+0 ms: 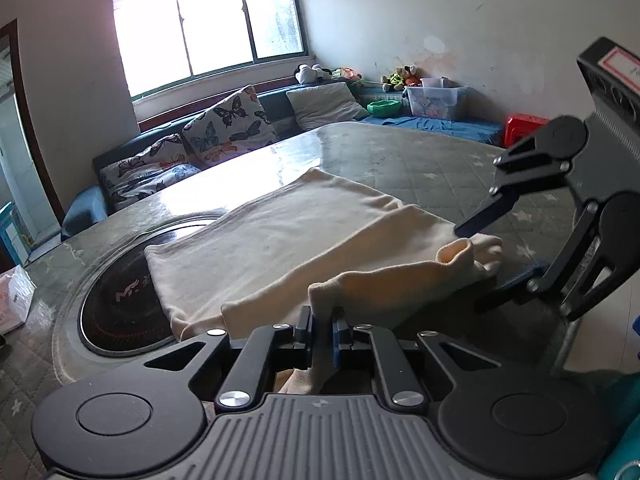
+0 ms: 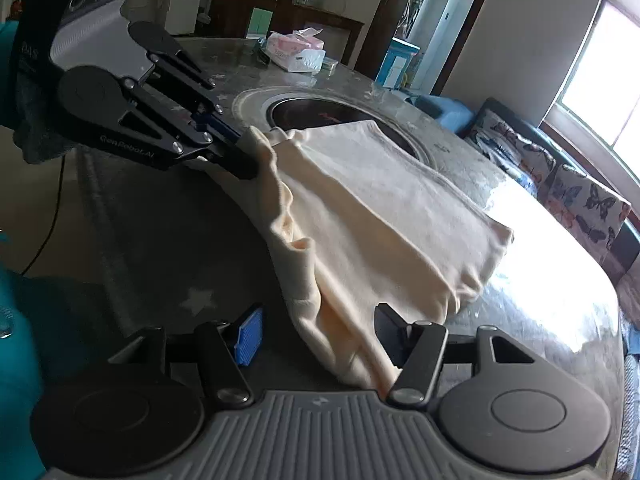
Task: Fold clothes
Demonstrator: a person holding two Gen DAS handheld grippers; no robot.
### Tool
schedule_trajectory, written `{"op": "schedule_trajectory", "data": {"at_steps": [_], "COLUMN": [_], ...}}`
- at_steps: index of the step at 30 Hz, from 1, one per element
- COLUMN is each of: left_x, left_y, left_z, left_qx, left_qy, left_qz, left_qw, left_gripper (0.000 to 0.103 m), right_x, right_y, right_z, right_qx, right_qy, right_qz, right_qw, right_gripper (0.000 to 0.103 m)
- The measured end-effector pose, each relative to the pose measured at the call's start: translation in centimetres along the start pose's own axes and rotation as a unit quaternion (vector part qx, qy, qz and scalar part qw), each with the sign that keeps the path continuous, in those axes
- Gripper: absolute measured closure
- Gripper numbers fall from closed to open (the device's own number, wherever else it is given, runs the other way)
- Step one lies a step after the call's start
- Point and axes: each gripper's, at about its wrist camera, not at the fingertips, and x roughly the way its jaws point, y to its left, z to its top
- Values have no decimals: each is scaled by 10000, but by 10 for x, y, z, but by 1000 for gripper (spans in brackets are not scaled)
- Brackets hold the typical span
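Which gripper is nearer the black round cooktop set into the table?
Left. The left gripper, shut on the cream garment, sits just beside the cooktop. The right gripper, jaws open around the garment's other end, is farther along the table edge.

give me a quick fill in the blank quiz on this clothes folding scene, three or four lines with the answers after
1. The left gripper is ____ on the cream garment.
2. The right gripper has its jaws ____, with cloth lying loose between them.
3. Part of the garment covers the round black ____ set in the table.
4. The cushions on the sofa carry a ____ pattern.

Missing words: shut; open; cooktop; butterfly
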Motion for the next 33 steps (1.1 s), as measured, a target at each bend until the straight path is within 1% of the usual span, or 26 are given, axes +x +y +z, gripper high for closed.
{"op": "schedule_trajectory", "data": {"at_steps": [1,2,3,5,6,7,8,10,11,12,18,19,20,22,23,29,33], "left_x": [2,3,3,1,-2,-5,-8,-12,-14,-15,-14,-14,-14,-16,-18,-41,-67], "left_y": [1,2,2,1,0,-1,-3,-4,-5,-6,-10,-11,-11,-10,-9,-7,-13], "left_z": [0,-1,-2,-5,-7,-9,-12,-19,-23,-27,-45,-46,-47,-45,-44,-34,-29], "left_qx": [-17,-35,-42,0,53,107,164,282,349,425,914,981,1020,988,953,766,799], "left_qy": [13,29,41,53,53,47,45,86,109,127,208,182,165,129,97,-111,-207], "left_qz": [-2,-6,-10,-10,2,19,32,66,98,144,478,506,520,511,498,381,255], "left_qw": [10000,10000,10000,10000,10000,9999,9999,9995,9993,9989,9944,9937,9933,9937,9942,9963,9963], "left_gripper": [93,93,93,88,87,82,79,78,74,73,74,78,89,96,97,98,98], "right_x": [5,8,12,17,18,18,17,14,13,12,7,6,6,4,3,-15,-41], "right_y": [-2,-4,-7,-11,-14,-16,-21,-25,-27,-28,-30,-30,-30,-29,-29,-26,-19], "right_z": [2,3,4,6,7,8,8,10,10,11,14,14,14,14,14,15,16], "right_qx": [44,118,199,358,457,559,700,825,865,908,1050,1068,1089,1139,1167,1144,1101], "right_qy": [-41,-39,-28,-5,1,6,-6,-40,-55,-78,-204,-224,-247,-297,-325,-532,-658], "right_qz": [1,45,98,185,211,236,287,296,300,304,249,230,211,180,168,88,160], "right_qw": [10000,9999,9998,9992,9987,9982,9971,9961,9958,9954,9940,9938,9935,9929,9925,9920,9916], "right_gripper": [50,57,61,79,82,87,89,90,91,91,93,93,93,94,94,94,94]}}
